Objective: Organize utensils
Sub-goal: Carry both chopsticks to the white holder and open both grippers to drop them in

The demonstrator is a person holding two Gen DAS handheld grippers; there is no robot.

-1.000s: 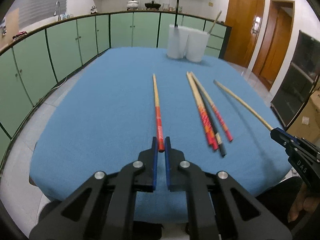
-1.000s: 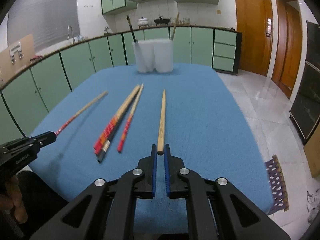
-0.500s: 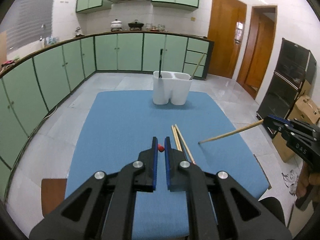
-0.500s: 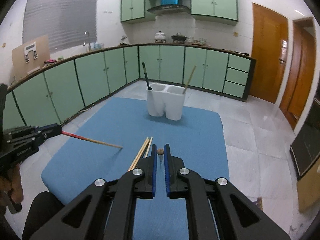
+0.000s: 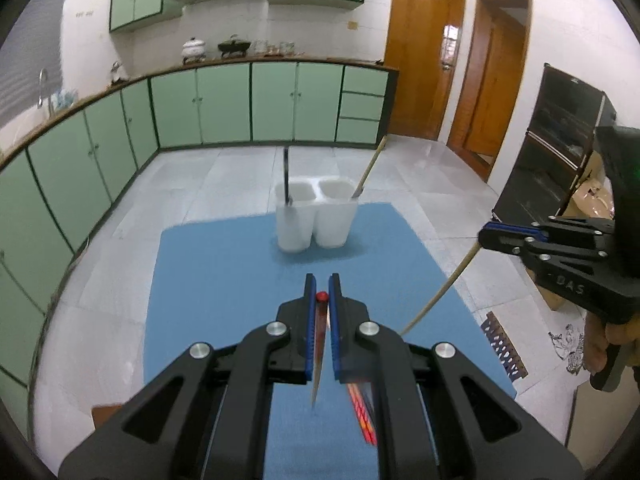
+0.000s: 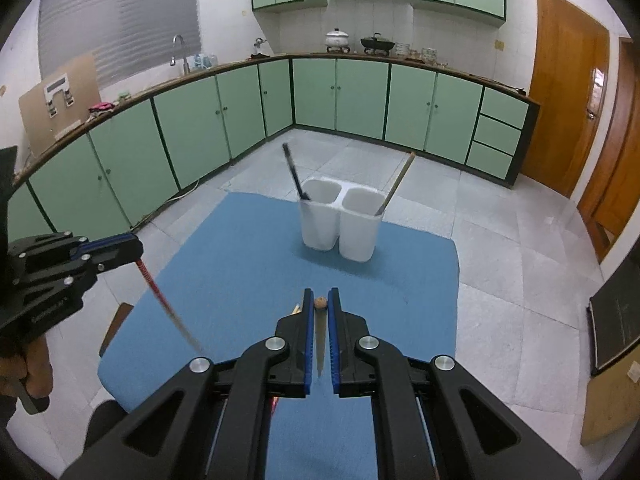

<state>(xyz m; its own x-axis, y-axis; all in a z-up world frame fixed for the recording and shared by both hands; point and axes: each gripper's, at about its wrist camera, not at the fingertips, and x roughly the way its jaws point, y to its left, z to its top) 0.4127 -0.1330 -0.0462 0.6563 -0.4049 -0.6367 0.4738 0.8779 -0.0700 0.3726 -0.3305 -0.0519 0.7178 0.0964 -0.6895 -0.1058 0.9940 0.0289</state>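
Observation:
My left gripper (image 5: 321, 297) is shut on a red-ended chopstick (image 5: 318, 354) and holds it high above the blue table (image 5: 224, 280), tip hanging down. My right gripper (image 6: 320, 303) is shut on a plain wooden chopstick (image 6: 319, 350), also hanging down. Each gripper shows in the other's view: the right (image 5: 486, 235) with its wooden chopstick (image 5: 440, 294), the left (image 6: 136, 245) with its red chopstick (image 6: 164, 304). A white two-compartment holder (image 5: 315, 216) stands at the table's far end, with a black chopstick (image 5: 286, 176) in its left compartment and a wooden one (image 5: 369, 170) in its right. Several chopsticks (image 5: 362, 412) lie below the left gripper.
Green cabinets (image 6: 360, 100) line the back and left walls under a counter with pots. Wooden doors (image 5: 424, 52) are at the right. A dark oven cabinet (image 5: 560, 152) and a cardboard box (image 5: 592, 200) stand at the right. Grey tiled floor (image 6: 500, 240) surrounds the table.
Both grippers have lifted their chopsticks off the table and risen high. The chopsticks have swung from lying flat to hanging down. The holder now looks lower and farther.

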